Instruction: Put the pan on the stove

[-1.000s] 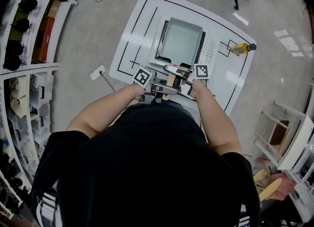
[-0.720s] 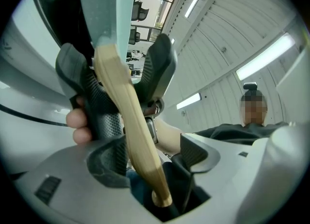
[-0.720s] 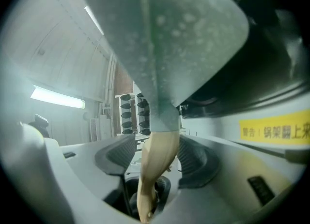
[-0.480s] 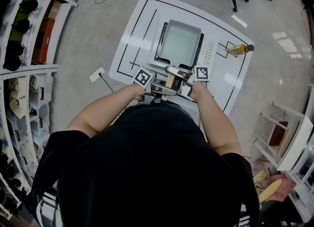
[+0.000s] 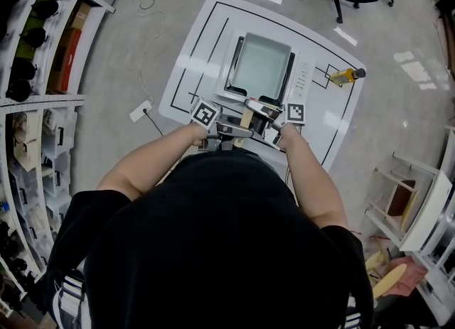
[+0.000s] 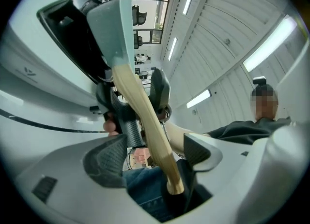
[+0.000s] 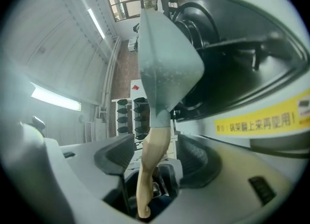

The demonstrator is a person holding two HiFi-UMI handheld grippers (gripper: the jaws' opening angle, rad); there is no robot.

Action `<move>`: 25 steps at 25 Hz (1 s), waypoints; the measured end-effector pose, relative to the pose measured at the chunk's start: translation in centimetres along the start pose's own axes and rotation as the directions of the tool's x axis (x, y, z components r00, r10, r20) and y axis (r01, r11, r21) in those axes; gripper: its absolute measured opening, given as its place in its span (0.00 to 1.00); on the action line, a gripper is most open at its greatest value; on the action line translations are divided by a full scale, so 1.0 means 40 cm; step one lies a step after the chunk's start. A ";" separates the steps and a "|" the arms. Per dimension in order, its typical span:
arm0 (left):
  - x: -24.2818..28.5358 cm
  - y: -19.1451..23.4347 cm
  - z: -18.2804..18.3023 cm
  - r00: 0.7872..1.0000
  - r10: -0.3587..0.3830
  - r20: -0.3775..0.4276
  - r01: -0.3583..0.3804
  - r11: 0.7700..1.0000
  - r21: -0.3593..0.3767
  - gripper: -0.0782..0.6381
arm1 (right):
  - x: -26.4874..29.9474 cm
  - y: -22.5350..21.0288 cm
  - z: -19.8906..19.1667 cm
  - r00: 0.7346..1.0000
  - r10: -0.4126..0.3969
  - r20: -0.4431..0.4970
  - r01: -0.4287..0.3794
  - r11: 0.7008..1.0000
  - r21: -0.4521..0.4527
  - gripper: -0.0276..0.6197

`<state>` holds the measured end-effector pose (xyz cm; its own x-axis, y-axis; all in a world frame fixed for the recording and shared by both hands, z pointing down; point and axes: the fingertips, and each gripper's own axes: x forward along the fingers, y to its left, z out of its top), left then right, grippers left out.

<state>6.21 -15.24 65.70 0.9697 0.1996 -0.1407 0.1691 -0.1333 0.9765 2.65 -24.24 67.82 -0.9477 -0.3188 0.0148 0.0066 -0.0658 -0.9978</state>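
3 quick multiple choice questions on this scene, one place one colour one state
1. Where is the pan? A on the floor B on the stove C on a shelf
2. What colour is the bottle on the table? A blue B red C yellow
3. How do the jaws of the left gripper stand? A apart round the pan handle B clamped on it C shut, empty
B, it sits on the stove top; C, its body is yellow; A, the jaws have just been opening, pads clear of the handle.

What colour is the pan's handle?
The handle is pale tan, like light wood; it shows best in the left gripper view.
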 end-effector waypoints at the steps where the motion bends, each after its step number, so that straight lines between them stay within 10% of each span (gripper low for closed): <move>1: -0.008 0.004 0.001 1.000 0.011 0.010 -0.011 1.000 -0.003 0.62 | -0.006 0.000 -0.001 1.000 -0.006 0.010 0.006 1.000 0.001 0.47; 12: -0.094 -0.013 0.044 0.992 0.080 0.096 -0.089 0.992 0.091 0.63 | -0.083 0.000 -0.004 0.994 -0.068 0.090 0.072 0.997 -0.036 0.48; 25: -0.213 -0.044 0.112 0.931 0.237 0.279 -0.306 0.922 0.238 0.63 | -0.199 0.068 0.009 0.960 -0.116 0.254 0.174 0.960 -0.221 0.49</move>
<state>-1.56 -21.07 64.47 0.9917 -0.1167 0.0549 -0.0989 -0.4152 0.9043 10.32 -22.24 65.01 -0.8296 -0.5389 0.1460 -0.2292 0.0902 -0.9692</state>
